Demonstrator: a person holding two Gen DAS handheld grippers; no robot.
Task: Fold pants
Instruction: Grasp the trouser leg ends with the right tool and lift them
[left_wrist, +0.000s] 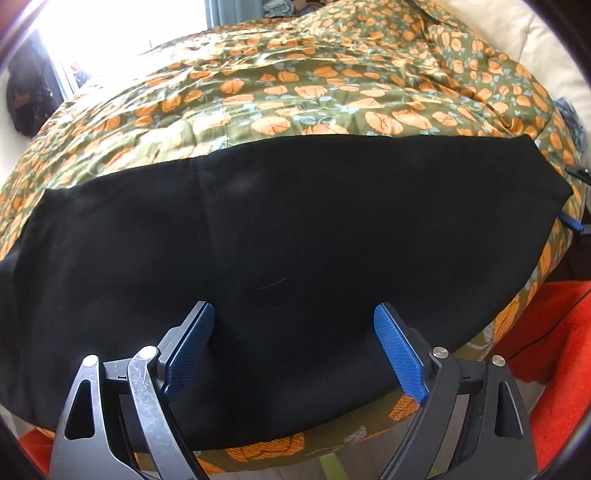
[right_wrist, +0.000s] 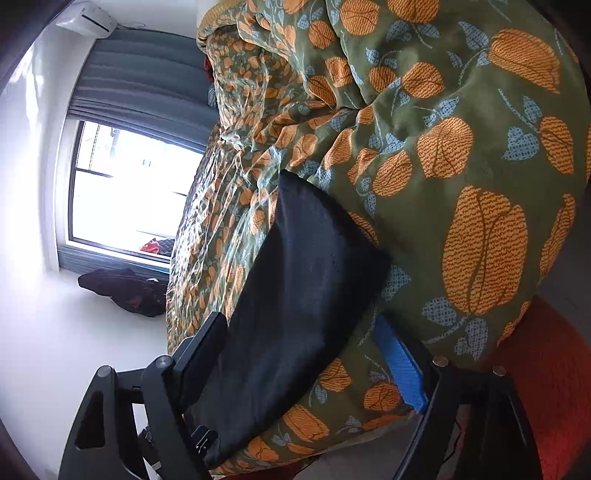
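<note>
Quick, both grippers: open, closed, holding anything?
Left gripper: open, over the black pants, gripping nothing.
Right gripper: open, pants' end between its fingers, not clamped.

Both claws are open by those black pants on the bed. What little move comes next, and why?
Probably close the left gripper on the near edge of the black pants. Its jaws straddle that edge, and the pants lie flat on the floral duvet, ready for a fold.

Bed: a green quilt (left_wrist: 295, 85) printed with orange flowers lay ahead of both grippers.
Window: a bright window (right_wrist: 125, 192) stood beyond the bed, with daylight pouring in.
Curtain: a grey curtain (right_wrist: 147, 74) hung above the window.
Walls: a white wall (right_wrist: 33, 295) carried an air conditioner (right_wrist: 88, 18) high up.
Rug: an orange-red rug (left_wrist: 546, 332) lay right of the bed.
</note>
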